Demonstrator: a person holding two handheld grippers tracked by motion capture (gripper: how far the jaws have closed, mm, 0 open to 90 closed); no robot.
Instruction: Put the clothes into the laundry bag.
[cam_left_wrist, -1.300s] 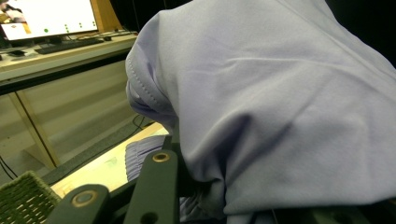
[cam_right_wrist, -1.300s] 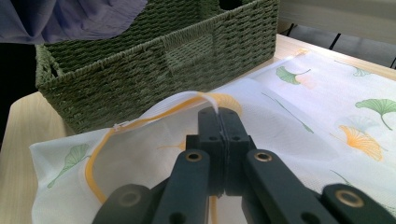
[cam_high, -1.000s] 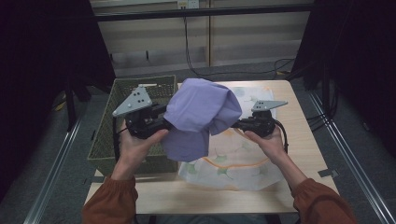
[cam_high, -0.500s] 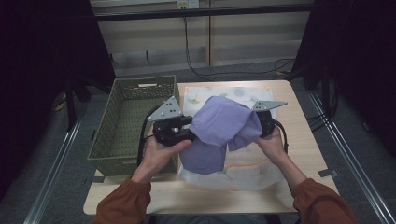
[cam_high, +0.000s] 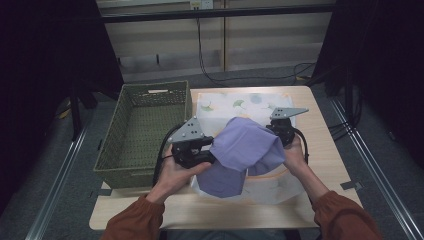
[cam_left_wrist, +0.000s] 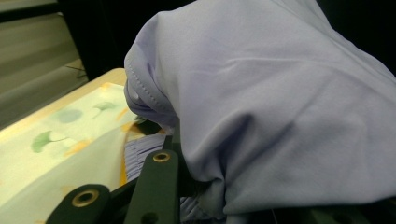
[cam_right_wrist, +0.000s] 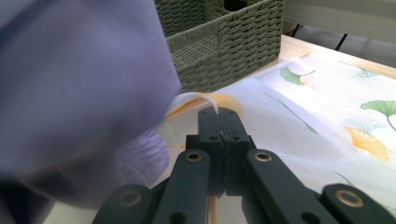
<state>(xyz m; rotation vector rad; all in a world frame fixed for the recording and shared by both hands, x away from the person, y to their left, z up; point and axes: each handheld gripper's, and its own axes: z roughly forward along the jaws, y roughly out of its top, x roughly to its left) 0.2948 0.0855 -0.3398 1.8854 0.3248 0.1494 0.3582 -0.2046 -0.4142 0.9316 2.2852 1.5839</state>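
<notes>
A lilac cloth (cam_high: 245, 147) hangs bunched between my two grippers, low over a leaf-printed sheet (cam_high: 235, 105) spread on the table. My left gripper (cam_high: 210, 156) holds the cloth's left side. In the left gripper view the lilac cloth (cam_left_wrist: 261, 93) drapes over the jaws of that gripper (cam_left_wrist: 201, 186) and hides the right one. My right gripper (cam_high: 273, 134) is at the cloth's right side. In the right gripper view its jaws (cam_right_wrist: 218, 114) are shut on a thin pale edge that runs into the lilac cloth (cam_right_wrist: 79, 84).
A green woven basket (cam_high: 150, 86) stands at the table's left, close to my left hand; its wall (cam_right_wrist: 224, 37) is just beyond the cloth. The bare wooden table (cam_high: 320, 145) shows right of the printed sheet (cam_right_wrist: 336, 107). Black cables trail from both grippers.
My left gripper has moved right and down, from over the basket to beside it. The cloth has sunk lower over the printed sheet. My right hand has kept still.
</notes>
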